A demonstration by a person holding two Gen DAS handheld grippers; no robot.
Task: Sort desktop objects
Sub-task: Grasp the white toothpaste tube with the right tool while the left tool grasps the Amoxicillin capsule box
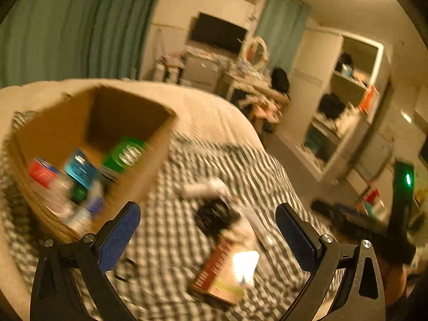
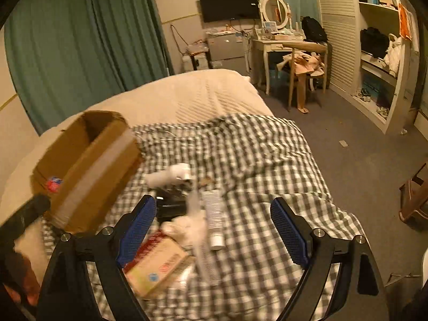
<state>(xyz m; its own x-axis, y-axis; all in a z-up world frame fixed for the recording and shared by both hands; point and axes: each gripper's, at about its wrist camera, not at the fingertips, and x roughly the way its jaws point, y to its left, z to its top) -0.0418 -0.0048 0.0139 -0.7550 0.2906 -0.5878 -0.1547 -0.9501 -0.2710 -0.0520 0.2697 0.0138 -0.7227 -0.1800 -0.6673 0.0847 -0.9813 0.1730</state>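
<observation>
**Cardboard box to the left; loose pile ahead of both tongs**

Cardboard formed the sorting box (image 2: 88,165), which stood on the bed's checked blanket (image 2: 267,160) at the left of the loose items. From the left wrist view its open top faced me, with a red-capped container (image 1: 42,172), a blue packet (image 1: 80,168) and a green item (image 1: 125,155) already inside.

My left gripper (image 1: 207,238) was spread wide and carried nothing. My right gripper (image 2: 214,230) was likewise spread and empty.

Unsorted items lay in a cluster between the box and the right gripper: a flat printed carton (image 2: 157,264), a white tube (image 2: 214,219), a white roll (image 2: 171,174) and a dark object (image 2: 171,203) I could not identify through the blur.

The tube's long axis ran nearly straight away from the right gripper, cap end nearest me, just left of centre in its opening. I judged the right gripper the better placed for it; its fingers flanked the tube's sides. The carton lay closer to the left finger and askew.
</observation>
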